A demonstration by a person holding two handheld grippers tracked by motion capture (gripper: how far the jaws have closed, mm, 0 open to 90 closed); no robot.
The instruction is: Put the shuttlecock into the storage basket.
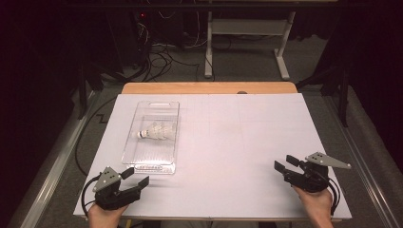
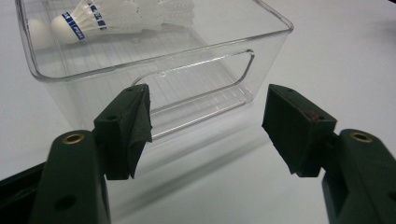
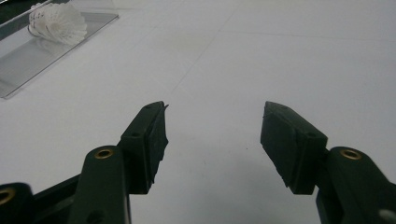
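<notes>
From the high view we see a white table (image 1: 237, 142) with a clear plastic bin (image 1: 153, 137) lying lengthwise on its left half. A white shuttlecock (image 1: 155, 131) lies on its side inside the bin, about midway along it, cork end pointing left. Our left gripper (image 1: 135, 176) sits at the near left corner of the table, just beside the bin's near end, its jaws spread wide and holding nothing. Our right gripper (image 1: 285, 163) rests near the right corner, well apart from the bin, jaws likewise spread and empty. Between the two grippers the table surface is bare. Beyond the far edge we see a wooden strip (image 1: 209, 88), then cables on the floor (image 1: 157, 57) and the legs of a white stand (image 1: 247, 42).

In the left gripper view, we look along the left gripper (image 2: 208, 119) straight at the bin's (image 2: 159, 65) near wall with its cut-out handle. That wall stands between the jaws and the shuttlecock (image 2: 116, 16), which lies deeper in, its cork banded in blue. The jaws gape wide, apart from the bin.

In the right gripper view, the right gripper (image 3: 212, 128) points across open white table, jaws wide with nothing between them. At the top left we see the bin (image 3: 42, 56) far off, with the feathered skirt of the shuttlecock (image 3: 58, 23) facing us.
</notes>
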